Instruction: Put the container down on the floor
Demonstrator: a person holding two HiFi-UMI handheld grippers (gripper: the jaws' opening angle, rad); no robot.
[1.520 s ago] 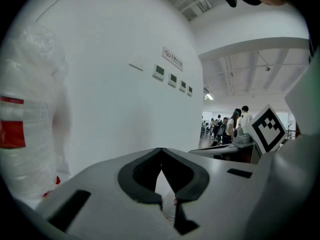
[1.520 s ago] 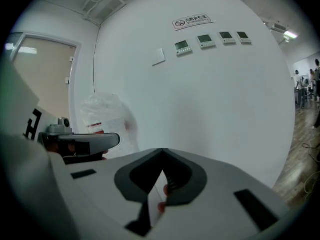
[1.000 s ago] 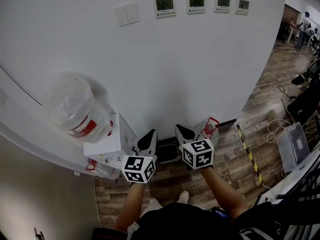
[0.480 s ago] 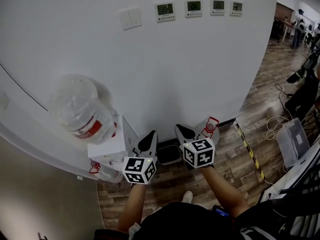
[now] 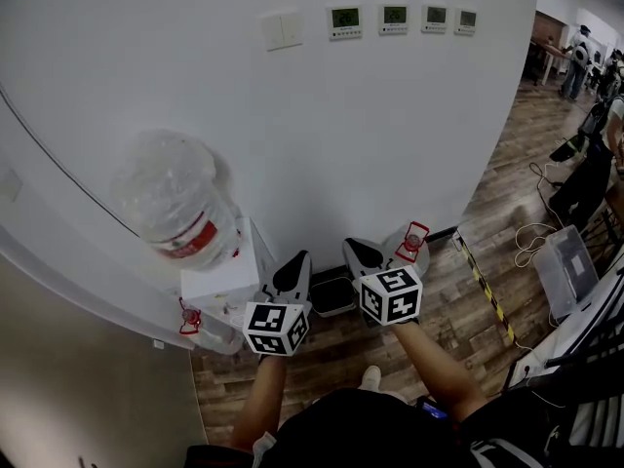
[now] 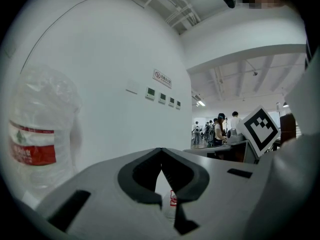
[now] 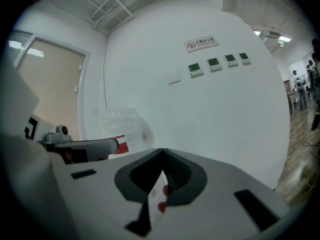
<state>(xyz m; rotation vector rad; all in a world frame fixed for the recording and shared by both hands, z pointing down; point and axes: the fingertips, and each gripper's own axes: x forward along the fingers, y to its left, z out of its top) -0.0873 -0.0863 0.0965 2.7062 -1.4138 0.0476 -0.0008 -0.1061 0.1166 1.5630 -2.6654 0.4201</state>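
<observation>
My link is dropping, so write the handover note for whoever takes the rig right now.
Left tool: shut, empty.
Right tool: shut, empty.
Dark rectangular container: low between the tools, apparently on the wooden floor by the white wall; neither tool grips it.
Done: container seems set down.
To do: confirm it rests flat, then back away.

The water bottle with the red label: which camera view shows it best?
The head view: the whole water bottle stands neck down on the white dispenser, unblocked. The left gripper view shows it large but distorted at the picture's edge. The right gripper view shows it small, its lower part behind the left gripper.
</observation>
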